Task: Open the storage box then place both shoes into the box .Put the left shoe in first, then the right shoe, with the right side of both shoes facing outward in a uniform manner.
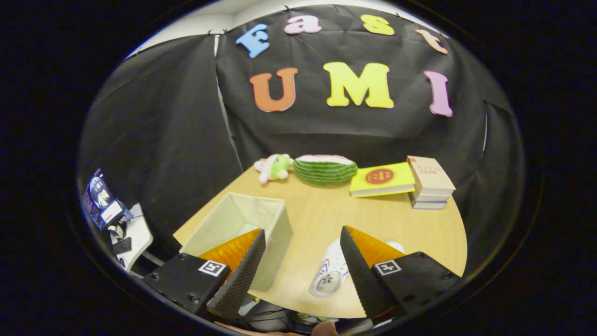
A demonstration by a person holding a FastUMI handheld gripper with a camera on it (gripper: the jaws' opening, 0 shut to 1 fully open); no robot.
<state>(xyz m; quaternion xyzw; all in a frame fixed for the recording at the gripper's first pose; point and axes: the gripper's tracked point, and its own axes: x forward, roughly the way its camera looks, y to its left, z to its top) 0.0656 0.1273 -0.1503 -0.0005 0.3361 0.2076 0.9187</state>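
Observation:
An open cream fabric storage box (242, 224) stands on the wooden table (354, 219), partly behind the left finger (242, 270). A white shoe (332, 273) lies on the table close to the near edge, between the two fingers and partly hidden by the right finger (357, 270). Its sole end points toward me. A second white shape (395, 246) peeks out behind the right finger; whether it is the other shoe I cannot tell. My gripper (298, 275) hangs above the table's near edge, open, with nothing held.
At the far side of the table lie a pink-and-green plush toy (274, 167), a watermelon-shaped cushion (325, 169), a yellow book (381, 179) and a stack of books (430, 183). A white stand with small items (123, 231) sits off the table beside the box.

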